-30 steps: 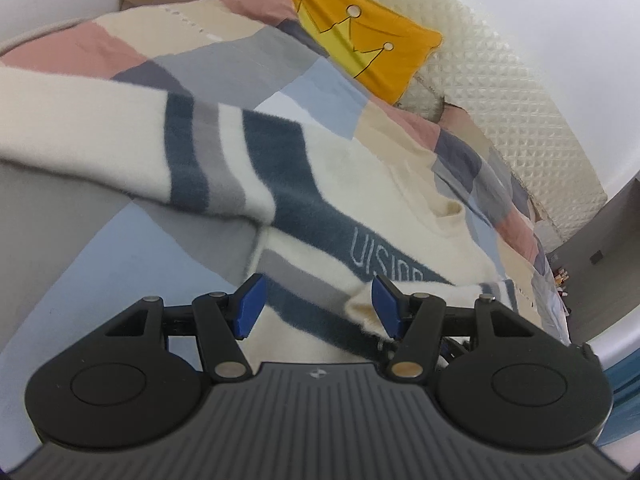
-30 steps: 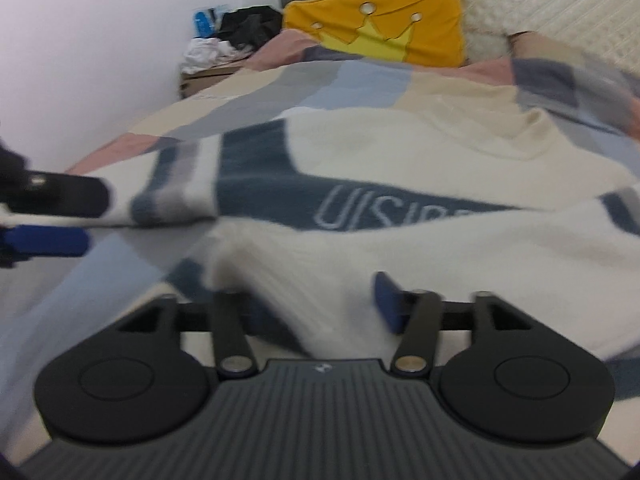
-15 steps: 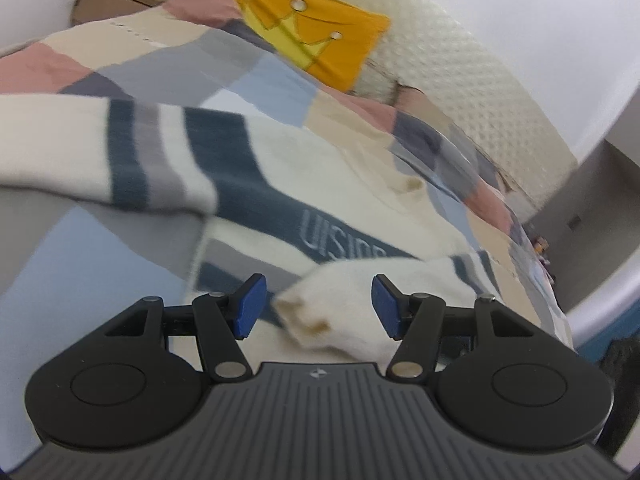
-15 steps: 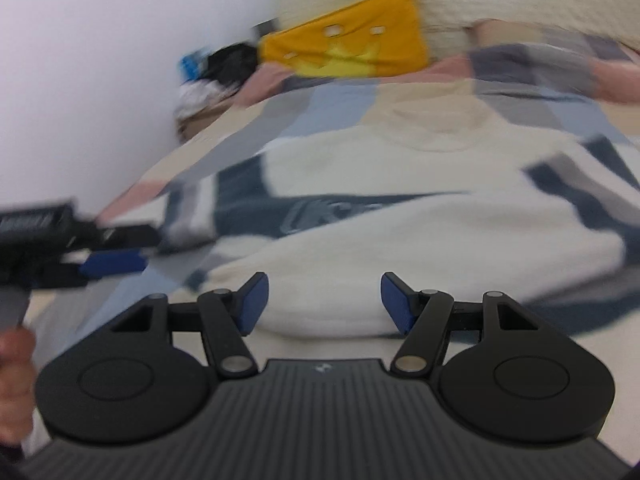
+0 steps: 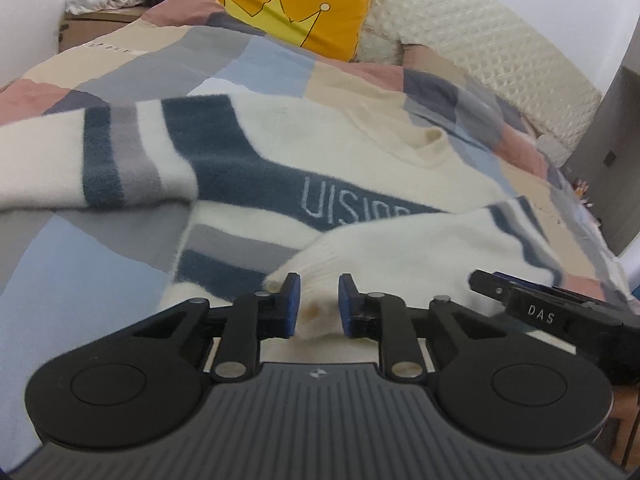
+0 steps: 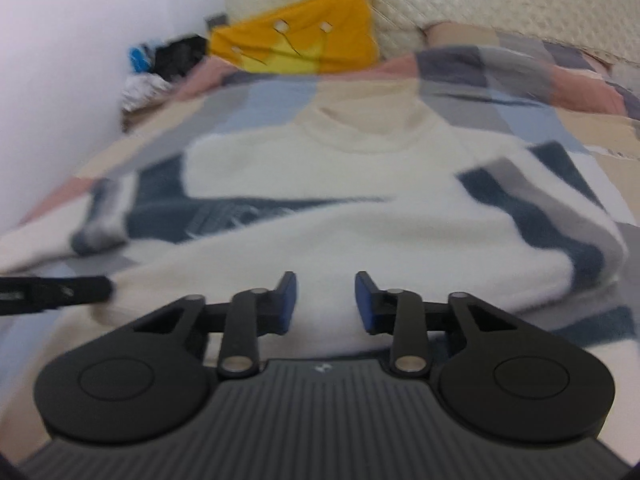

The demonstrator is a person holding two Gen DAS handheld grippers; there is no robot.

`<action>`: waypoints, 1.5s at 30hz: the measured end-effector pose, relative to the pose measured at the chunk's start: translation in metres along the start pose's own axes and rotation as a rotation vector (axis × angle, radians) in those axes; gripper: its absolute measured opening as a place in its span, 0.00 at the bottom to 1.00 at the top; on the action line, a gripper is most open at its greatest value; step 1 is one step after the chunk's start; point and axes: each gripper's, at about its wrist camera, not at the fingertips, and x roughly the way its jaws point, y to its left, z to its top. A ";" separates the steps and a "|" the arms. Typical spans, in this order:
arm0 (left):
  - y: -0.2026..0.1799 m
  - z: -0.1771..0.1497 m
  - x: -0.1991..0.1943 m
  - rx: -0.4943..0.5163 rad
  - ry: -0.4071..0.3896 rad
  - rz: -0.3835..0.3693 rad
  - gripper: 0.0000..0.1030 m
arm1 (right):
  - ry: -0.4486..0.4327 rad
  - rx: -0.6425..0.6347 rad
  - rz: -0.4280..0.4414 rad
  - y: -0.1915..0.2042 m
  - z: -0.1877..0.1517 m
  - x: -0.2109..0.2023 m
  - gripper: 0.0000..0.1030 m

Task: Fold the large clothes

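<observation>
A: Since the earlier frame, the sleeve (image 5: 400, 248) has been drawn across the sweater (image 5: 320, 152), cream with navy and grey stripes, spread flat on the patchwork quilt (image 5: 80, 280).

B: Left gripper (image 5: 319, 304) closing, cuff pinched between its pads. Right gripper (image 6: 326, 300) closing over cream knit; contact cannot be told.

Sweater (image 5: 360, 152) as landmark: pale letters "UISIO", cut off at right by folded sleeve, on dark blue chest band (image 5: 256, 176)
"DAS" in light letters on black gripper body (image 5: 540, 314), right of sweater's sleeve cuff
Small printed word on beige bedspread patch (image 5: 108, 46), beyond sweater at upper left – too small to read
Right wrist view: sweater lettering blurred, unreadable
</observation>
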 end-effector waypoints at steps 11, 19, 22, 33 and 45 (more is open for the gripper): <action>0.005 -0.018 0.028 0.031 0.111 0.112 0.21 | 0.092 -0.025 -0.046 -0.006 -0.008 0.025 0.23; 0.002 -0.016 0.026 0.019 0.106 0.118 0.22 | 0.100 -0.008 -0.021 -0.013 -0.008 0.024 0.23; 0.005 -0.012 0.022 -0.004 0.101 0.118 0.27 | 0.095 0.002 -0.020 -0.014 -0.008 0.023 0.23; 0.047 0.013 -0.005 -0.162 0.011 0.177 0.60 | 0.086 0.011 -0.042 -0.010 -0.007 0.021 0.23; 0.155 0.028 -0.022 -0.601 -0.055 0.309 0.65 | 0.085 0.037 -0.031 -0.013 -0.007 0.021 0.23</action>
